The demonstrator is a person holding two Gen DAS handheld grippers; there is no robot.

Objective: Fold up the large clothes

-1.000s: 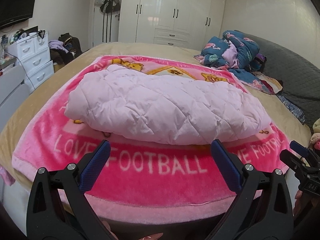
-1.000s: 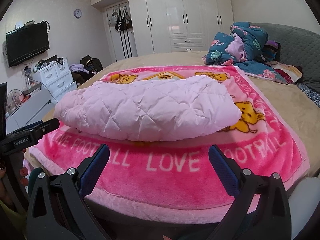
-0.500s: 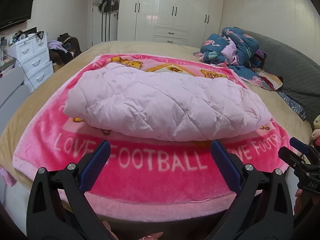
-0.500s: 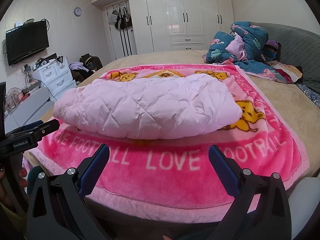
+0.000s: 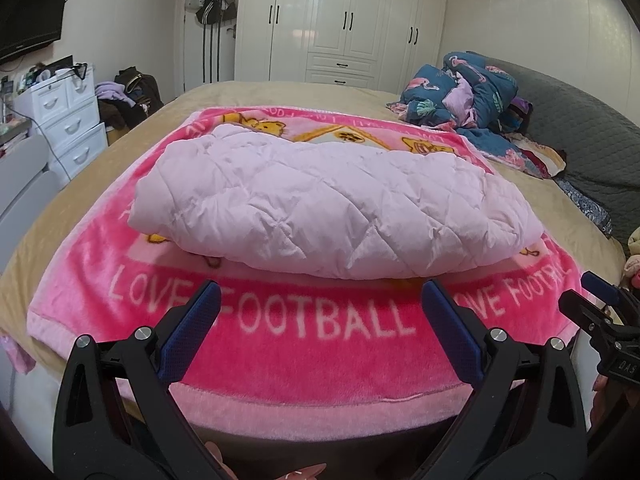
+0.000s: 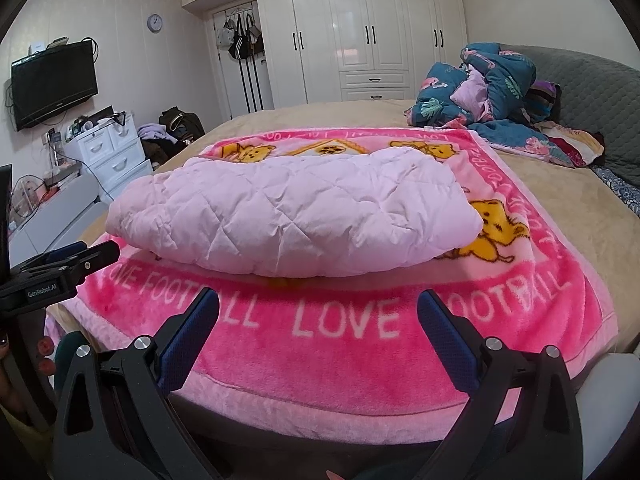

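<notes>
A pale pink quilted jacket (image 5: 320, 204) lies folded in a long bundle across a pink "LOVE FOOTBALL" blanket (image 5: 312, 356) on the bed; it also shows in the right wrist view (image 6: 296, 220), on the same blanket (image 6: 340, 364). My left gripper (image 5: 320, 304) is open and empty, held near the bed's front edge, short of the jacket. My right gripper (image 6: 318, 308) is open and empty, also short of the jacket. Each gripper shows at the edge of the other's view: the right one (image 5: 600, 312) and the left one (image 6: 80, 260).
A heap of blue patterned bedding (image 5: 464, 92) lies at the bed's far right by a grey headboard (image 5: 592, 132). White drawers (image 5: 68, 120) and a wall TV (image 6: 54, 84) stand at the left. White wardrobes (image 5: 344, 24) line the far wall.
Both grippers have stayed open and have shifted slightly; the jacket has not moved.
</notes>
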